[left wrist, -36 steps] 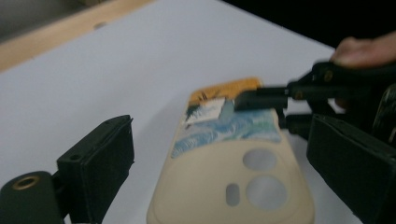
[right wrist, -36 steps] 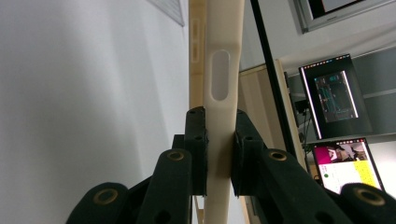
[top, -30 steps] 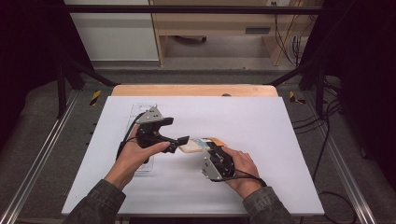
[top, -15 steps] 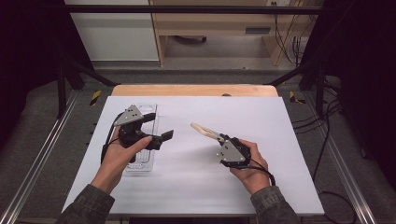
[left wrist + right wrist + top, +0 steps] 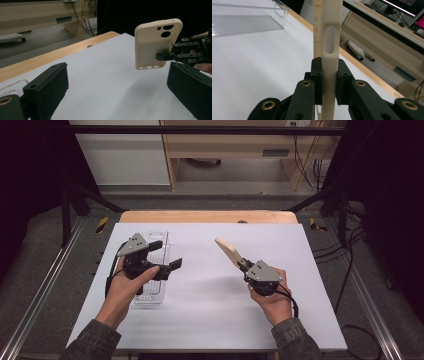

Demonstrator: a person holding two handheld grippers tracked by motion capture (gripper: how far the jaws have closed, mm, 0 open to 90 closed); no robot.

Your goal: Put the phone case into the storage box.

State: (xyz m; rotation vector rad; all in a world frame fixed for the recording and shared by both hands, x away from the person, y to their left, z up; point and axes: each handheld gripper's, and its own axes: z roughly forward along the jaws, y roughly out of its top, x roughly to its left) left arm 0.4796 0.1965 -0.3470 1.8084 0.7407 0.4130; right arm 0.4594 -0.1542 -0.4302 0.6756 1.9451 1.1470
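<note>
Cream and bendy, the light phone case (image 5: 227, 251) is up over the white worktop (image 5: 210, 320), pinched at its thin edge by the right gripper (image 5: 243, 264), while the left gripper (image 5: 166, 255) waits wide apart.

High view overhead, tool views close, perhaps level
</note>
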